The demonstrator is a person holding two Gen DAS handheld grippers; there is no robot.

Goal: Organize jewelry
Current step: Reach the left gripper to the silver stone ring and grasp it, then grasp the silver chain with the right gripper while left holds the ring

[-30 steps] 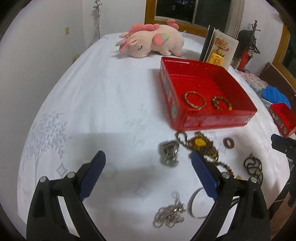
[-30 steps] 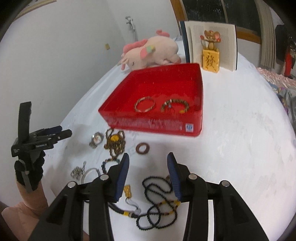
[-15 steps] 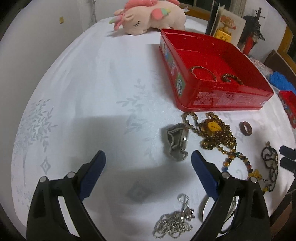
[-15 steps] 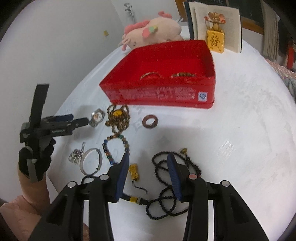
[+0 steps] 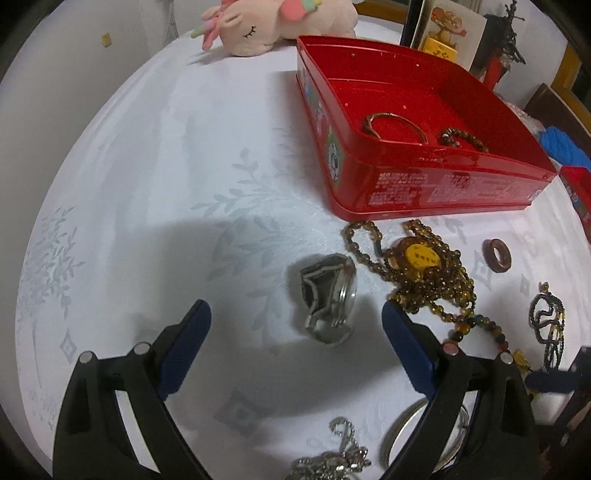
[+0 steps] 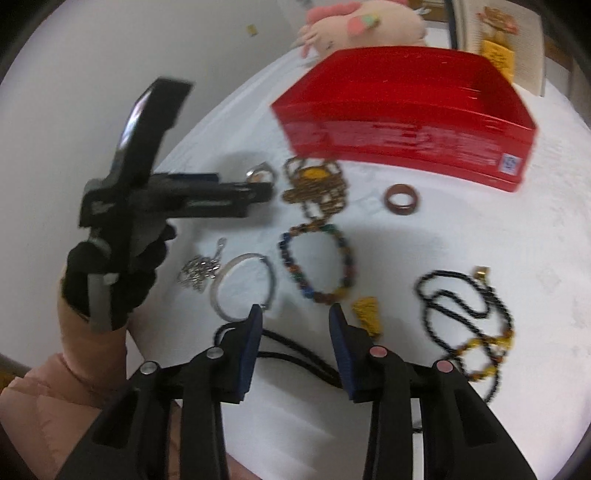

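Observation:
My left gripper (image 5: 295, 317) is open, low over the white cloth, with a silver watch (image 5: 328, 295) just ahead between its fingers. A red box (image 5: 424, 192) behind holds a gold bangle (image 5: 393, 125) and a brown bead bracelet (image 5: 461, 138). An amber bead necklace (image 5: 424, 273) and a brown ring (image 5: 496, 255) lie before the box. My right gripper (image 6: 295, 314) is open over a multicoloured bead bracelet (image 6: 317, 262), a silver bangle (image 6: 243, 284) and a black cord (image 6: 295, 362). The left gripper (image 6: 221, 192) shows in the right wrist view beside the watch (image 6: 260, 173).
A silver chain (image 5: 332, 458) lies near the table's front edge. A black bead necklace (image 6: 469, 317) lies at the right. A pink plush toy (image 5: 273, 22) and a card with a gold ornament (image 5: 443, 33) stand behind the box. A second red box (image 5: 578, 188) is at far right.
Both grippers have moved forward and lower toward the jewelry. The left now brackets the watch; the right has shifted left, over the bead bracelet and bangle. Both jaws stay open.

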